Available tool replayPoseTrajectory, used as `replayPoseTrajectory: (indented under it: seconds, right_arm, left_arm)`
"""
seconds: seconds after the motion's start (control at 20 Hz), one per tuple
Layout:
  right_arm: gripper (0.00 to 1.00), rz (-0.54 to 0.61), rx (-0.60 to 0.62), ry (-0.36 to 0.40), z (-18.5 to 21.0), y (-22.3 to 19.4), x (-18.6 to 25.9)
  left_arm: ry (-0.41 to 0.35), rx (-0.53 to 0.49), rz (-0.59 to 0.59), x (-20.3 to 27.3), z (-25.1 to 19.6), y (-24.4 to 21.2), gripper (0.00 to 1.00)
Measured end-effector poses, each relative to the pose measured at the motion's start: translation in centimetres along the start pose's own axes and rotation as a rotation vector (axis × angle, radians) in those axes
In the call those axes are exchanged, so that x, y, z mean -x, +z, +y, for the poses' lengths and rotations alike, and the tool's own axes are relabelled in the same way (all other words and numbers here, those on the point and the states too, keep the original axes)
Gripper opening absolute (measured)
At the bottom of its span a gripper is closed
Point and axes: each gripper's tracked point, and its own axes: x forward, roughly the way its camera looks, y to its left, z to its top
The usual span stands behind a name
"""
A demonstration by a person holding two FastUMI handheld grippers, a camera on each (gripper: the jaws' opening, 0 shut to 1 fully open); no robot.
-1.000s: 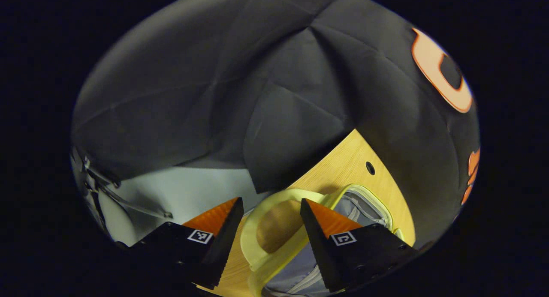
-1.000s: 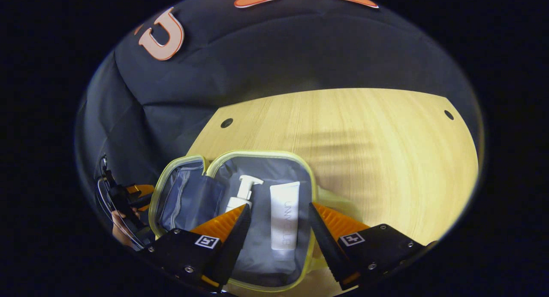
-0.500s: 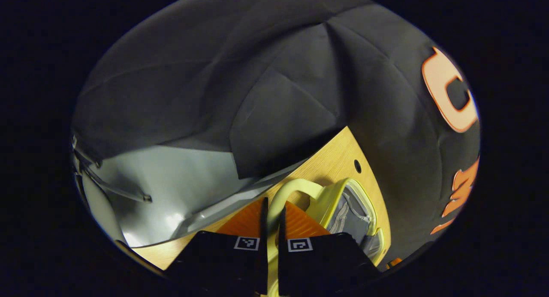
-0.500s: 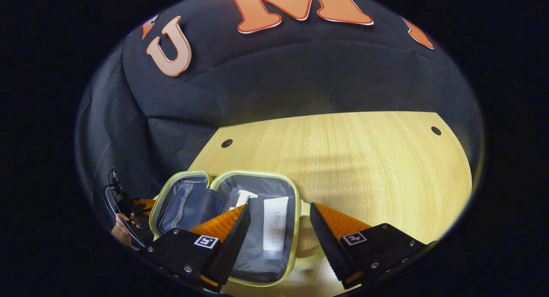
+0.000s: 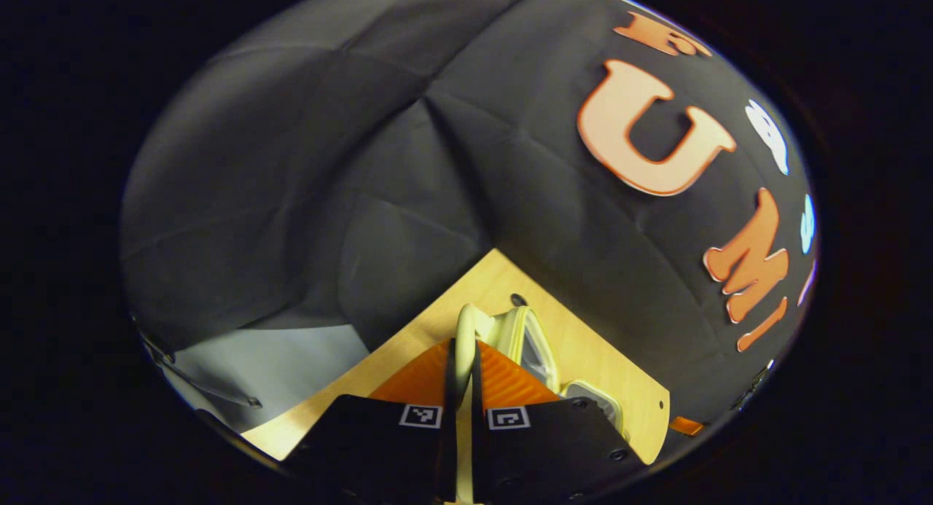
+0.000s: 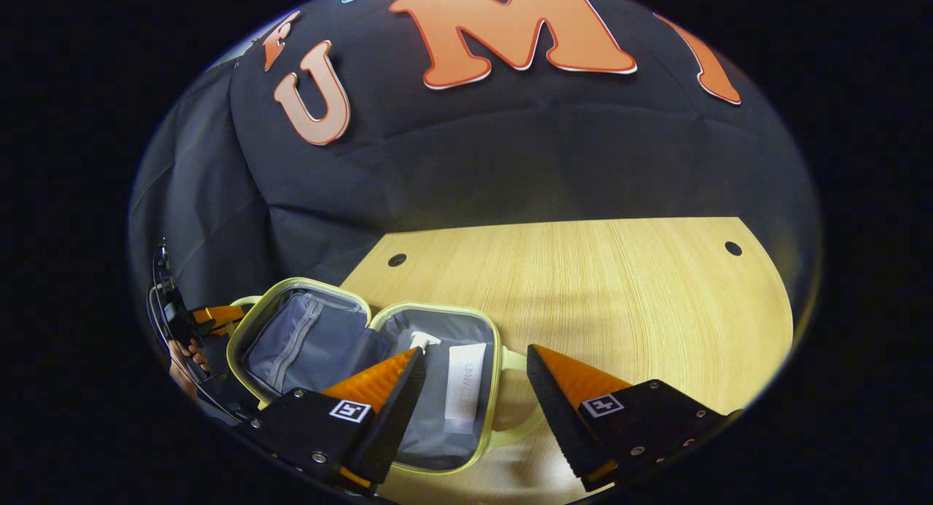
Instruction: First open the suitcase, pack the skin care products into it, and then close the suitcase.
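L gripper (image 5: 463, 359) is clamped on the pale yellow handle (image 5: 463, 330) of the suitcase lid (image 5: 526, 337), both fingers pressed against it; the lid is seen edge-on at approx. 1 o'clock from the fingertips, raised off the wooden table (image 5: 583, 359).

R gripper (image 6: 472, 359) is held wide apart w/ nothing between the fingers, above the open suitcase (image 6: 364, 359). Suitcase lies at approx. 9–10 o'clock from the fingertips, near the table's front-left corner. In its base half a white tube (image 6: 465, 385) is laid flat, w/ a white pump bottle (image 6: 421, 340) just beside it at 11 o'clock. The grey-lined lid half w/ zip pocket (image 6: 295, 341) is tilted up at 9 o'clock.
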Motion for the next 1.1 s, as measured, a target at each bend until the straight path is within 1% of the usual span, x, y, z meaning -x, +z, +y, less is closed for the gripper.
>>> replayPoseTrajectory:
  seconds: [0.25,0.45,0.55,0.6,0.75,0.95,1.1]
  right_arm:
    - [0.92,-0.081,0.068,-0.010,-1.4,1.9,2.8]
    - [0.92,-0.111,0.094,0.003,-2.1,2.5,4.5]
    - [0.93,-0.137,0.110,0.003,-2.8,3.0,5.3]
    - [0.93,-0.149,0.116,-0.002,-3.3,3.3,5.6]
    - [0.94,-0.171,0.127,-0.004,-4.5,3.7,6.5]
    - [0.94,-0.199,0.121,-0.001,-6.3,4.3,7.5]
    - [0.94,-0.207,0.113,-0.001,-7.8,4.2,8.4]
  left_arm:
    - [-0.085,-0.101,-0.040,2.5,-6.5,0.5,0.08]
    - [-0.202,-0.178,-0.054,5.0,-14.1,-0.3,0.09]
    - [-0.277,-0.211,-0.037,6.0,-18.8,-1.7,0.08]
    - [-0.302,-0.240,-0.037,6.5,-20.4,-2.6,0.08]
    - [-0.351,-0.307,-0.015,6.7,-25.0,-4.7,0.08]
    - [-0.414,-0.341,0.029,7.0,-29.5,-8.7,0.09]
    - [-0.436,-0.388,0.059,6.5,-32.4,-11.9,0.08]
